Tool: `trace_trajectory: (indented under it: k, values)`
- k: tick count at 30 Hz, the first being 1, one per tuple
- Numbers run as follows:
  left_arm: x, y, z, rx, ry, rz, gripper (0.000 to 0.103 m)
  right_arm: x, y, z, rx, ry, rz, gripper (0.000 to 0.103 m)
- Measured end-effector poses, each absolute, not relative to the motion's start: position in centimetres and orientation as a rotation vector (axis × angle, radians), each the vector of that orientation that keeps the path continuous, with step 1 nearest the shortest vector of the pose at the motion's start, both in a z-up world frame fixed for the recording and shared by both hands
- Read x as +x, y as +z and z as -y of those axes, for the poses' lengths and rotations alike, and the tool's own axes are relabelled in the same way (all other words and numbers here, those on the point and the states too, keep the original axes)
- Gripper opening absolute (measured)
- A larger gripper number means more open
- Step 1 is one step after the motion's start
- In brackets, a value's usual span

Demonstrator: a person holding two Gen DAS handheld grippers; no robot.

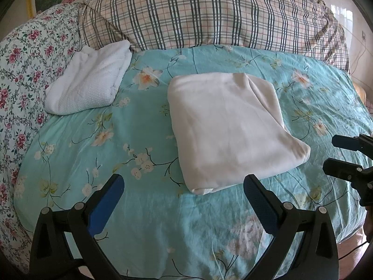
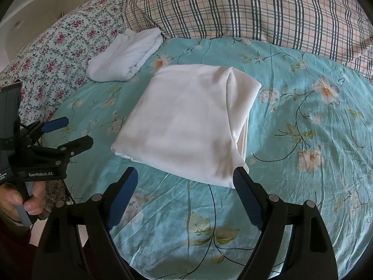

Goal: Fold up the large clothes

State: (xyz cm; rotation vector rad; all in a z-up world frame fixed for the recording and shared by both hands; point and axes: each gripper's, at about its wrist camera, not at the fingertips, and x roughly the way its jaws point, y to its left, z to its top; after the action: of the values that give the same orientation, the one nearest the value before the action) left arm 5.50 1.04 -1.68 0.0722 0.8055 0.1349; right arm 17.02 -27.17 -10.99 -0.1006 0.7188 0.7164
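Both pairs of fingers stand wide apart and hold nothing. The left gripper (image 1: 184, 184) hovers over the teal floral bedsheet (image 1: 144, 210), just short of the near corner of the folded cream garment (image 1: 228, 126). The right gripper (image 2: 185, 177) has its right finger (image 2: 244, 193) at the garment's (image 2: 186, 121) near corner; touching or not, I cannot tell. The garment lies flat, a smooth thick rectangle mid-bed. Beyond it lies a folded white towel (image 1: 91, 79), against the plaid pillows (image 1: 209, 14).
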Motion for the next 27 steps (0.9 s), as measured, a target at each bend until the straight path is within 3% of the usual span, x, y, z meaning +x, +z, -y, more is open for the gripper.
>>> trace_trajectory:
  k: [27]
  values:
    - [7.0, -1.8, -1.7, 0.060, 0.144, -0.804, 0.102, 18.3, -11.0, 26.9, -0.097, 0.716, -0.720, 0.084]
